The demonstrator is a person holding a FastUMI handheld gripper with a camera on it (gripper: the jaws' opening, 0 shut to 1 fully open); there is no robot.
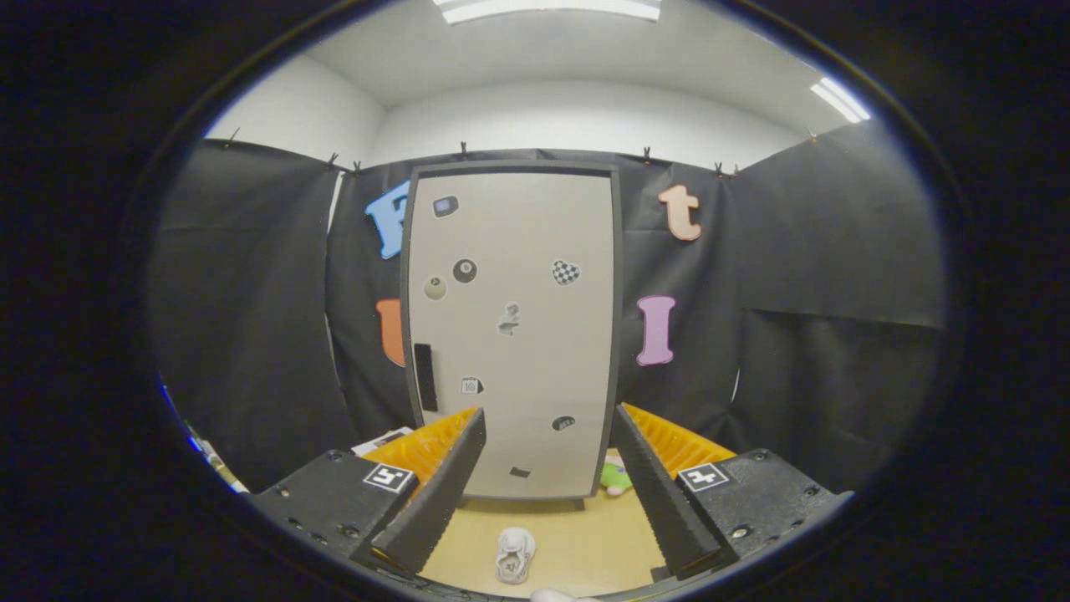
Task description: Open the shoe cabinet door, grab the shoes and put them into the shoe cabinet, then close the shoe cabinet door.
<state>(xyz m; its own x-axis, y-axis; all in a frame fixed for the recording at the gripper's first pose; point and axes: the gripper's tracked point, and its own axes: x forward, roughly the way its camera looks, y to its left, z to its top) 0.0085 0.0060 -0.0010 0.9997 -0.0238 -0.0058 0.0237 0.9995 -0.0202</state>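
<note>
The shoe cabinet (512, 334) stood beyond the fingers with its door (535, 351) shut, its dark handle (425, 377) at the door's left edge. A white shoe (515, 554) lay on the table (585, 543) between the fingers, nearer than the cabinet. The tool (547, 493) was spread open, gripping nothing. By this showing, no step was yet done: opening, loading and closing all remained.

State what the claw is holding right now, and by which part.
Nothing is held. The claw is open, its fingers spread with only the floor and a white shoe showing between them. The shoe cabinet door beyond is shut, its handle untouched.
</note>
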